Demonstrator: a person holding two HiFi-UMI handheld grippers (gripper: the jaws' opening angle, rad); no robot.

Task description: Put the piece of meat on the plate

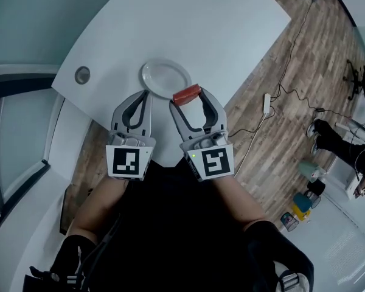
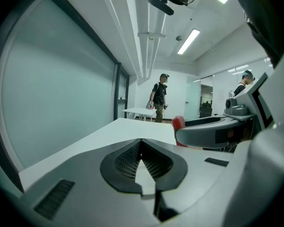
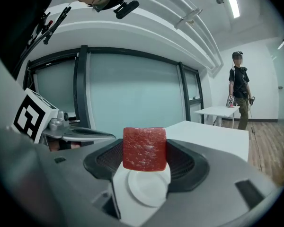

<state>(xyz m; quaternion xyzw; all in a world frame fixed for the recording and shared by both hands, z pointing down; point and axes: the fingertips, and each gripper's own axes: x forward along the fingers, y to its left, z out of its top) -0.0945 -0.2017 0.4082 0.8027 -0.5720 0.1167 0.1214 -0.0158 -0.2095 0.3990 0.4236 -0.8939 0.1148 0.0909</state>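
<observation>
A red slab of meat point(image 1: 187, 93) is clamped between the tips of my right gripper point(image 1: 188, 95), held in the air at the near right rim of the white plate point(image 1: 160, 76). In the right gripper view the meat point(image 3: 144, 148) fills the gap between the jaws, with the plate point(image 3: 149, 187) below and just beyond it. My left gripper point(image 1: 148, 93) is shut with nothing in it, its tips at the plate's near edge. The left gripper view shows its jaws closed point(image 2: 141, 151) and the meat point(image 2: 178, 123) off to the right.
The plate lies on a white table point(image 1: 207, 23) near its front edge. A round grommet point(image 1: 82, 75) sits in the table's left corner. Cables and a power strip point(image 1: 267, 103) lie on the wood floor to the right. A person point(image 3: 240, 94) stands by a far table.
</observation>
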